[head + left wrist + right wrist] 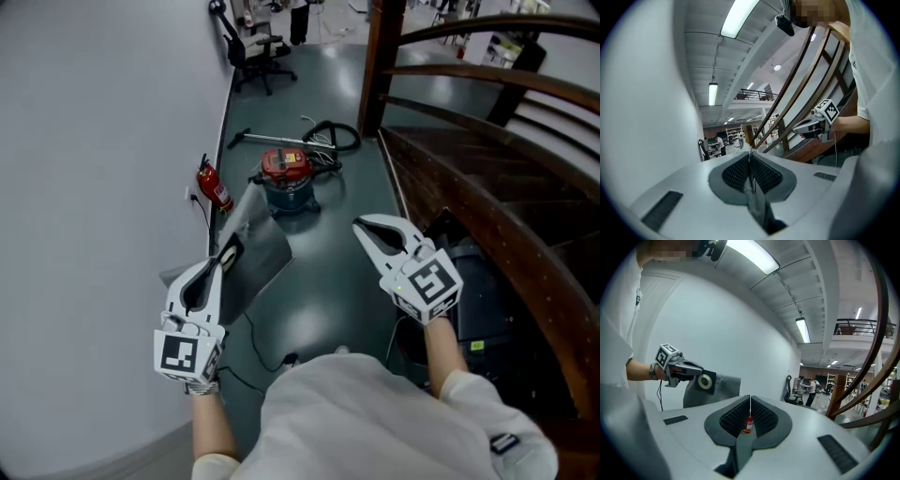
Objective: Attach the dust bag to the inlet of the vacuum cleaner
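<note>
The vacuum cleaner (286, 176), a red-topped canister with a dark hose, stands on the green floor ahead. My left gripper (227, 253) is shut on the grey dust bag (251, 255), which hangs from its jaws beside the white wall. In the left gripper view the bag's thin edge (753, 190) shows pinched between the shut pads. From the right gripper view the bag (724, 387) shows its black collar with a pale ring (706, 381), held by the left gripper (696, 371). My right gripper (361, 225) hovers level to the right of the bag, shut and empty (750, 399).
A red fire extinguisher (216, 187) stands against the wall left of the vacuum. A dark wooden staircase with a curved railing (487, 187) runs along the right. An office chair (255, 52) stands further down the corridor. A black cable (253, 347) lies on the floor near my feet.
</note>
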Motion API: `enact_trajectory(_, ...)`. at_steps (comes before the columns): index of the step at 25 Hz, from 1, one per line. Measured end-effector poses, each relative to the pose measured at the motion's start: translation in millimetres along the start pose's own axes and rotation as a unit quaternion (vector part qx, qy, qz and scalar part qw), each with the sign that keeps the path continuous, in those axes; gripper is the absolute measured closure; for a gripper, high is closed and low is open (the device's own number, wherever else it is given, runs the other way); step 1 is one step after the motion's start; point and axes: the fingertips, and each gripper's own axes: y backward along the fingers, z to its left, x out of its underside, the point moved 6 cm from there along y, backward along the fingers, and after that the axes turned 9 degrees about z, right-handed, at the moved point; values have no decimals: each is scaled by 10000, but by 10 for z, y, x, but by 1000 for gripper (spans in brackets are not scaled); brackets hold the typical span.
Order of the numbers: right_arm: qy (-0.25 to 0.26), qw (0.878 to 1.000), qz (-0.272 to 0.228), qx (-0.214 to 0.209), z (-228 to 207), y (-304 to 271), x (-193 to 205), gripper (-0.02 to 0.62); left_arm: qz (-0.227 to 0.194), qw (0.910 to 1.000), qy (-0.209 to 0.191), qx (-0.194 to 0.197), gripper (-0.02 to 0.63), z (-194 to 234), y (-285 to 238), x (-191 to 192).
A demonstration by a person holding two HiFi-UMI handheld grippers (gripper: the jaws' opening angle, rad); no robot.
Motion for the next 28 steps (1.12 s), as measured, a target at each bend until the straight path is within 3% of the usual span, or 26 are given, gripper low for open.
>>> enact_trajectory(10,30,10000,59,-33,-165,34,95,566,27,9999,147,-65,586,-59,-161,44)
enact_trajectory(28,-191,9996,41,-220,-609,169,326,566,185,9976,386,-546,588,-311,-480,33)
